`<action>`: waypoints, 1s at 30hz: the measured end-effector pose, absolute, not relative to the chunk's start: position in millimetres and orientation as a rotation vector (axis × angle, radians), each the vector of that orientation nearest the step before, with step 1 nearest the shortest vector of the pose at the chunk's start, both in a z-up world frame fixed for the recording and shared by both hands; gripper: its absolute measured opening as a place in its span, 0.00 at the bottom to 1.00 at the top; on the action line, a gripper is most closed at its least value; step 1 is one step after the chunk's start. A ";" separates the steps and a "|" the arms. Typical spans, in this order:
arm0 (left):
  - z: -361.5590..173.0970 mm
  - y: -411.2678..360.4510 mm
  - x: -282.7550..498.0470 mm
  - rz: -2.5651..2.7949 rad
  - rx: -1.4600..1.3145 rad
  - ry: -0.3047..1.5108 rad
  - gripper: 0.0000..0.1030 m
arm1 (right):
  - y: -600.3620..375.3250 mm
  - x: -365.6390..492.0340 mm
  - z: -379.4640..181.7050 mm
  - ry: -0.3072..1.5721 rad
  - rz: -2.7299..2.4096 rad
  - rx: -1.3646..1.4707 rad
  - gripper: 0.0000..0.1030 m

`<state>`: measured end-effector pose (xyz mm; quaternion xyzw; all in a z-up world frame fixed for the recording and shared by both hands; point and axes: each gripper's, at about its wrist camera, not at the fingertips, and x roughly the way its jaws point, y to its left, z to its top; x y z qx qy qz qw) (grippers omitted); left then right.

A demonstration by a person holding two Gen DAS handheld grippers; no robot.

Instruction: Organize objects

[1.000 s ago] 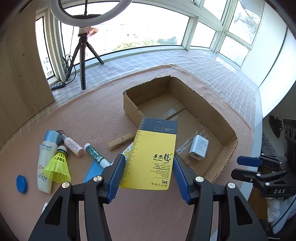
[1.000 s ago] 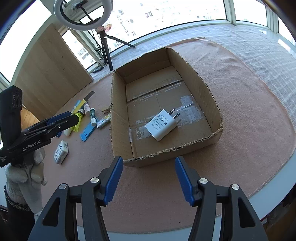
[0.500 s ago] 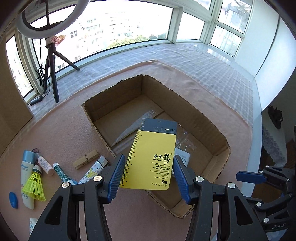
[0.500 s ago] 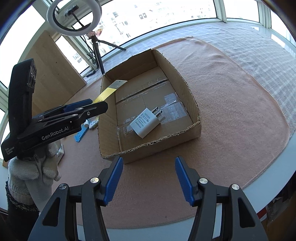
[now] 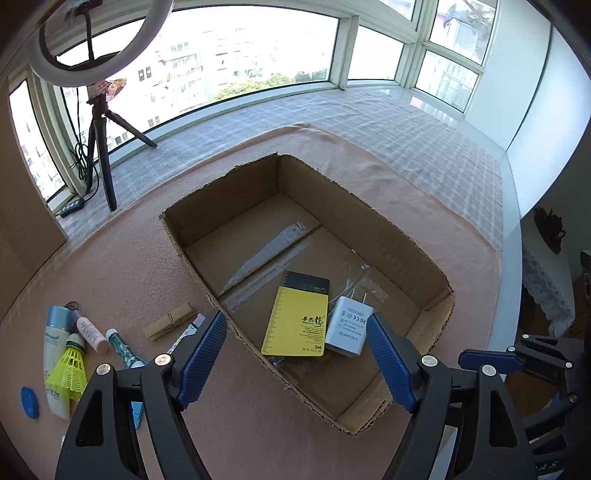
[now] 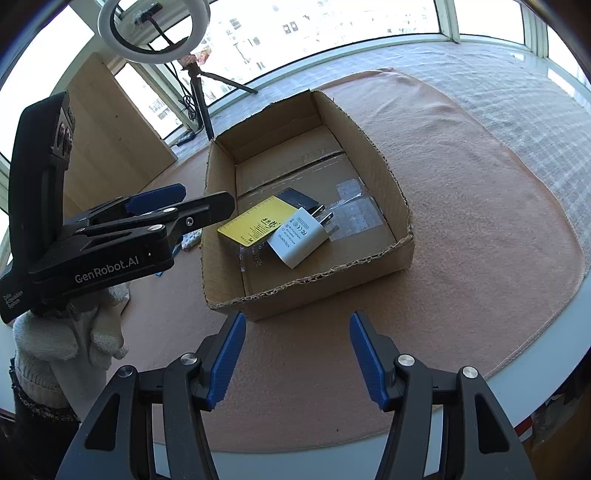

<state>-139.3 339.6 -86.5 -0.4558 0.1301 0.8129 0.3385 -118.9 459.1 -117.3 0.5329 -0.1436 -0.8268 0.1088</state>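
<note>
1. A bay window runs behind a rounded table [image 6: 546,354] covered by a pink mat [image 5: 122,266]; a ring light [image 5: 107,33] on a tripod stands at the far edge.
2. An open cardboard box [image 5: 399,236] sits on the mat, its top flaps cut away and tape across its floor.
3. A yellow card [image 5: 297,321] with a dark top strip lies flat on the box floor, near the front wall.
4. A white charger [image 5: 349,326] lies just beside the card on its right, overlapping the card's edge; its prongs point toward the far wall.
5. The left gripper [image 5: 295,362] hovers above the box's near left wall. Its jaws are opening and nothing is between the blue pads; the card lies below them, free.
6. The right gripper [image 6: 297,354] hangs over bare mat in front of the box, jaws parted and empty.
7. In the right wrist view a gloved hand [image 6: 70,332] carries the left gripper from the left side of the box.
8. Left of the box on the mat lie a clothespin [image 5: 169,320], a yellow shuttlecock [image 5: 70,367], a white tube [image 5: 55,365], a small pink bottle [image 5: 92,330], a green-patterned stick [image 5: 122,345] and a blue cap [image 5: 29,402].
</note>
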 end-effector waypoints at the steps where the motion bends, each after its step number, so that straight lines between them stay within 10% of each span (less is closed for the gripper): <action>1: -86.2 336.4 -140.0 2.123 -1.190 0.333 0.78 | 457.5 -119.2 -117.2 -0.420 -2.430 1.567 0.53; 30: -114.0 147.1 -178.2 2.346 -1.412 0.089 0.76 | 352.2 -140.7 -108.8 -0.224 -2.294 1.492 0.54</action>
